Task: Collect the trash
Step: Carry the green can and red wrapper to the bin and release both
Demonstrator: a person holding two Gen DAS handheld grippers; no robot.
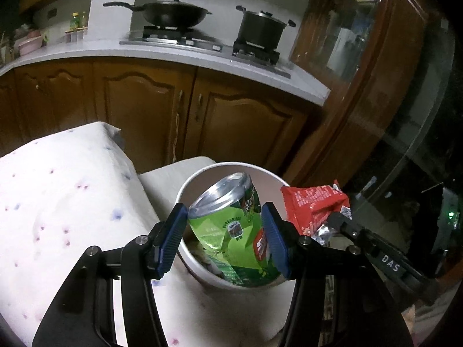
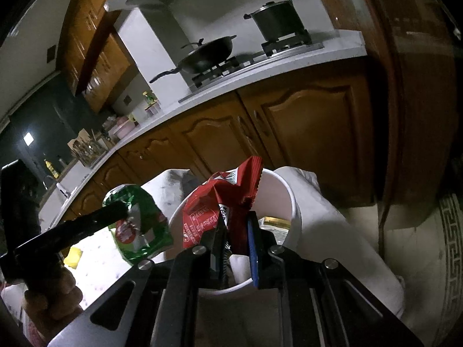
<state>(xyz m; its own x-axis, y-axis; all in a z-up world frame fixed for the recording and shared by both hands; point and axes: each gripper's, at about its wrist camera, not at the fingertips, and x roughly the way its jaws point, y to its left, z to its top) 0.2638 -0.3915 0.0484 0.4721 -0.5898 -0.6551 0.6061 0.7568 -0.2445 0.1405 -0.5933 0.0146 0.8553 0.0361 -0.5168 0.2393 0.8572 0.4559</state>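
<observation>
Both pieces of trash hung at the white bucket (image 1: pixel 262 173), low in the frame.
The crushed green can (image 1: pixel 228 225), clamped in the left gripper (image 1: pixel 224 240), stood tilted over the opening, its long axis leaning right; the crumpled red wrapper (image 2: pixel 214 205), pinched between the nearly closed fingers (image 2: pixel 254 251) of the right gripper (image 2: pixel 235 248), hung over the rim.

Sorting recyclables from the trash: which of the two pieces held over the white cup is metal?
The crushed green can, between the left gripper's jaws. Its silver lid shows; the red wrapper in the right gripper is crinkled foil packaging.
</observation>
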